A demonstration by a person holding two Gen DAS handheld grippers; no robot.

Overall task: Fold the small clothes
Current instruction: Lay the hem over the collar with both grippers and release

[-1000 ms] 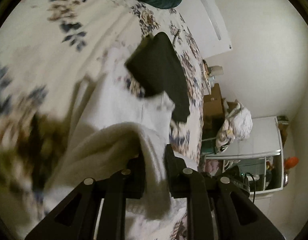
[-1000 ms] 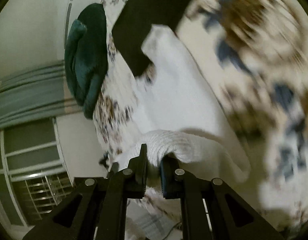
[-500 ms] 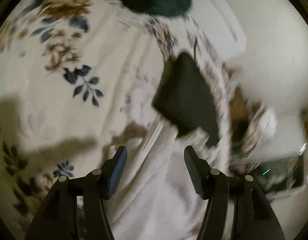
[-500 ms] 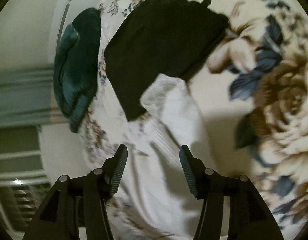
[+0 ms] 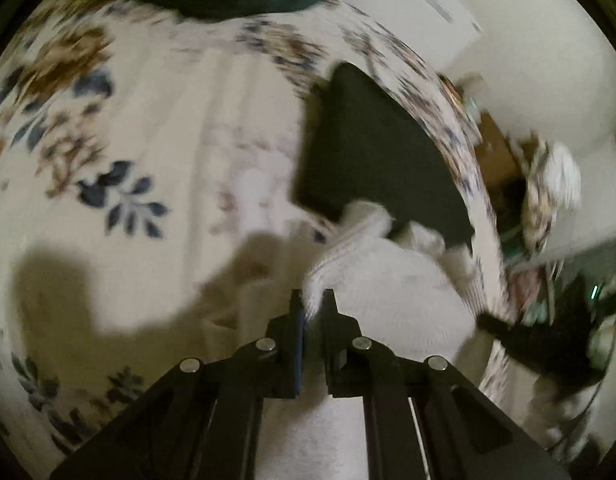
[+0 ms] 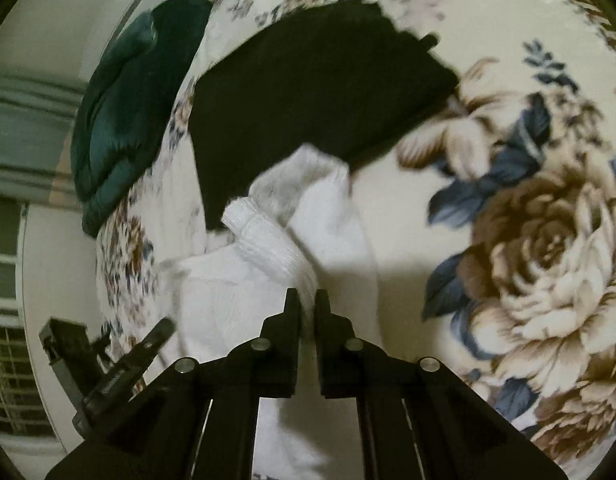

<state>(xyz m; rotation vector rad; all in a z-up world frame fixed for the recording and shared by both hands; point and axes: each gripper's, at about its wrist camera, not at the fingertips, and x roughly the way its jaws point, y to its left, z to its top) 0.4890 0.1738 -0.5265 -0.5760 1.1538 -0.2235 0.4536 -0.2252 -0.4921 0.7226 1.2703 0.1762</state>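
fingers (image 5: 295, 312) apparently pinching white garment (image 5: 392, 280) both sides.

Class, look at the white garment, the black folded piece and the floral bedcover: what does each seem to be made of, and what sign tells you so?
White garment: soft knit, probably cotton; ribbed edge with a fuzzy nap.
Black folded piece: matte cloth, no sheen; the weave is too dark to tell.
Floral bedcover: printed woven fabric, dull finish, lying in soft wrinkles.

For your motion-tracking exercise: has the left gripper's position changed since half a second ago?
Yes. The left gripper has closed in on the white garment, its fingers now shut on the ribbed edge, nearer the black folded cloth.
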